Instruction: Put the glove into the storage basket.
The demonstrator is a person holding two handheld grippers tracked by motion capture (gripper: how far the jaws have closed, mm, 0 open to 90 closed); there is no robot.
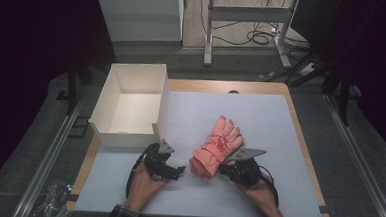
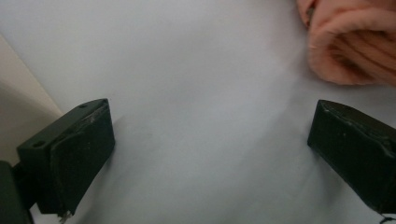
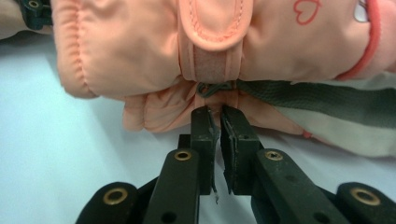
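Two hand-held grippers work over a wooden desk (image 1: 299,139) covered by a pale sheet (image 1: 275,123), the largest thing in the high view. At the sheet's far left corner stands a white open box (image 1: 131,103), its near wall just beyond the left hand-held gripper. Near the middle of the sheet, toward the person's edge, lies a pink padded glove (image 1: 216,147), fingers pointing away from the person and cuff toward the near edge; a strap crosses its wrist, and small heart outlines are printed on its fabric in the right gripper view. A second layer of the same pink fabric shows under it there, along with a grey band and a pale patch.

The left hand-held gripper (image 1: 173,171) rests low on the sheet just left of the glove's cuff, apart from it. In the left gripper view its jaws stand wide apart with bare sheet between them, released, and the pink cuff (image 2: 348,44) sits beyond the farther jaw.

The right hand-held gripper (image 1: 226,169) is at the glove's right side by the wrist. In the right gripper view its jaws are clenched nearly together, their tips at a gathered fold of the glove (image 3: 205,100) below the strap; whether fabric is pinched between them I cannot tell.
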